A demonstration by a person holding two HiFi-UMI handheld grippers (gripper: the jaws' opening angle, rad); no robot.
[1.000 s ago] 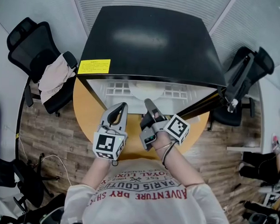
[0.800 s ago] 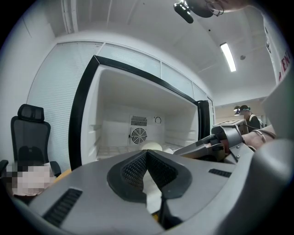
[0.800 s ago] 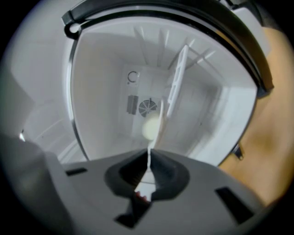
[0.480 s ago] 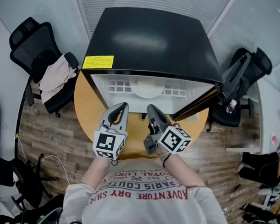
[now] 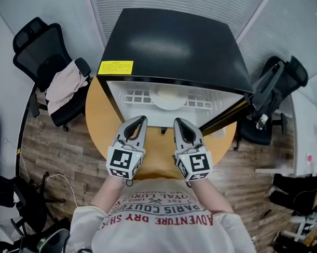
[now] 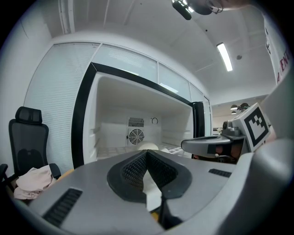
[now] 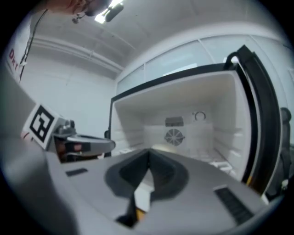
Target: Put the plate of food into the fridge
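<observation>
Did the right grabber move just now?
Yes. The right gripper shifted rightward along the fridge's open front, away from the left gripper, and straightened to point into it.

The person wore a white short-sleeved T-shirt (image 5: pixel 165 222) printed with red and dark lettering. The left gripper (image 5: pixel 138 120) and right gripper (image 5: pixel 179 122) were pale grey, each carrying a cube of black-and-white square markers. Their dark inner pads (image 6: pixel 133 169) looked mesh-textured, though the right's were blurred.
</observation>
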